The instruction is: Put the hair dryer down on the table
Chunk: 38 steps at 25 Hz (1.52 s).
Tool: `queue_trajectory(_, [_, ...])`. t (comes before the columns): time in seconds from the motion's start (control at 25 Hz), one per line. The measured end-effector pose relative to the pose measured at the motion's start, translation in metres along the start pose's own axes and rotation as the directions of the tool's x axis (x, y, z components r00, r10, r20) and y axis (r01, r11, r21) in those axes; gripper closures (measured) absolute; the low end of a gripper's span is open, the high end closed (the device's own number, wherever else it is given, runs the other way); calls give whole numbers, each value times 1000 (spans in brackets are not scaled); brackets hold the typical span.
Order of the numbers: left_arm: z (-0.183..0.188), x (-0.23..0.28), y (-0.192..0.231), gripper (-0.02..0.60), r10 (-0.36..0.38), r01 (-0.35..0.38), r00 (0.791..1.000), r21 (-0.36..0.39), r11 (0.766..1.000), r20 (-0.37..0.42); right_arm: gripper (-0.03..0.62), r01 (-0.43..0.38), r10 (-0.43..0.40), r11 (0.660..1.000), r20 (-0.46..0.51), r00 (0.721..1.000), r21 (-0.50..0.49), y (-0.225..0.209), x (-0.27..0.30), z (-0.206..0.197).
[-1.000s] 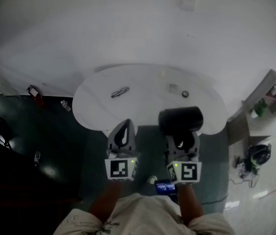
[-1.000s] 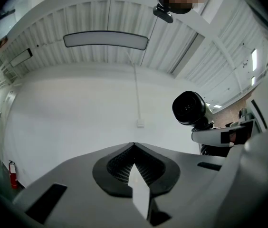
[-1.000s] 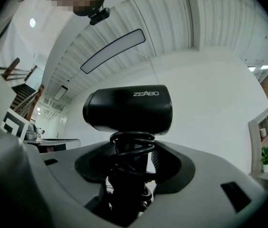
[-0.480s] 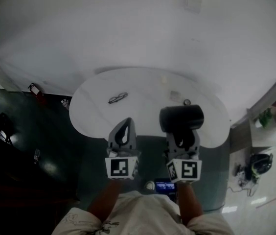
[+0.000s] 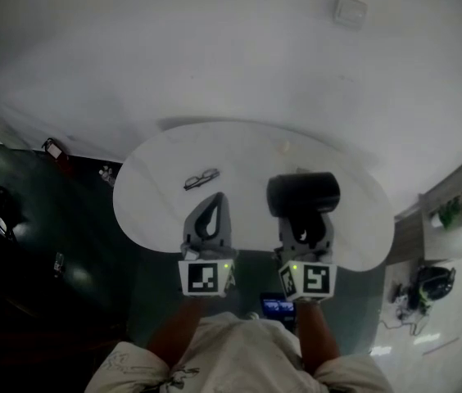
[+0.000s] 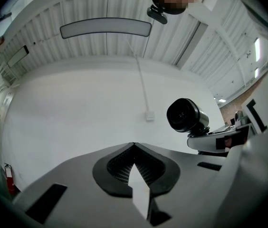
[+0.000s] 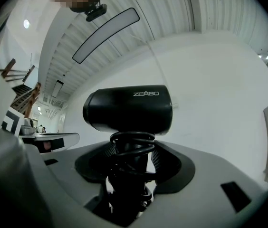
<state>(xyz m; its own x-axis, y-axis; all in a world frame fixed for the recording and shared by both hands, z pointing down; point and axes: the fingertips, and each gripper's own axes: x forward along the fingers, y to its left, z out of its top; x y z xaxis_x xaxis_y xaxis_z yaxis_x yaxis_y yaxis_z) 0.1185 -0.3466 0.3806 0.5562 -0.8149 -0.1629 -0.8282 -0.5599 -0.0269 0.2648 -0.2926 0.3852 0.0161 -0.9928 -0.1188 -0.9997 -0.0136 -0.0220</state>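
Jaws of the right gripper (image 7: pixel 132 163) hug the black handle of the hair dryer (image 7: pixel 127 109), and a curly black cord (image 7: pixel 133 144) is wound round that handle just under the fat round body. The hair dryer stands up out of the gripper with its body lying sideways on top, and small pale letters show on its side. It is not lying on the table (image 5: pixel 239 150). From above it shows over the near part of the round white top, a bit to the right of the middle. Right beside it, the left gripper (image 5: pixel 212 211) has its jaws shut tight together with nothing in between, and it points the same way, over the near edge of the table. Each gripper has a cube (image 5: pixel 206 277) with black and white squares at the back, and the person's bare arms (image 5: pixel 178 334) reach down to them. Farther out on the table a pair of glasses (image 5: pixel 201 178) lies alone, well apart from both grippers. Behind the table is a plain white wall (image 5: pixel 215 56), and the floor (image 5: pixel 75 244) around it is dark and shiny.
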Motion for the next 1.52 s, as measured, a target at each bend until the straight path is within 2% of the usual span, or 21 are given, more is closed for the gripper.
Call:
queue_trajectory(0.16, [-9, 21, 21, 584, 4, -3, 1000, 13, 1000, -5, 353, 0, 1, 1000, -45, 999, 9, 4, 35, -22])
queue_trajectory(0.32, [-17, 36, 39, 583, 7, -7, 1000, 6, 1000, -8, 353, 18, -15, 1000, -143, 990, 24, 7, 64, -55])
queue_trajectory(0.44, [-23, 45, 49, 584, 10, -10, 1000, -5, 1000, -9, 353, 26, -19, 999, -227, 974, 29, 9, 85, -85])
queue_trajectory(0.56, [-31, 53, 59, 584, 12, -12, 1000, -7, 1000, -17, 353, 36, -21, 999, -332, 943, 39, 9, 103, -123])
queue_trajectory(0.64, [-36, 57, 64, 584, 14, -14, 1000, -9, 1000, -22, 353, 44, -21, 998, -413, 911, 47, 8, 112, -152])
queue_trajectory(0.76, [-40, 61, 71, 583, 19, -20, 1000, -20, 1000, -24, 353, 51, -12, 997, -531, 847, 60, 7, 122, -197])
queue_trajectory(0.96, [-45, 66, 78, 583, 24, -25, 999, -25, 999, -31, 353, 77, -5, 994, -699, 716, 71, 2, 124, -267])
queue_trajectory(1.16, [-53, 65, 82, 584, 30, -32, 998, -37, 999, -54, 353, 101, -15, 993, -800, 599, 57, -2, 117, -309])
queue_trajectory(1.36, [-56, 64, 82, 583, 34, -37, 998, -47, 998, -61, 353, 80, 23, 994, -854, 519, 76, 5, 116, -330])
queue_trajectory(1.52, [-54, 65, 83, 583, 36, -38, 998, -51, 998, -46, 353, 79, 10, 995, -889, 458, 52, 5, 113, -350])
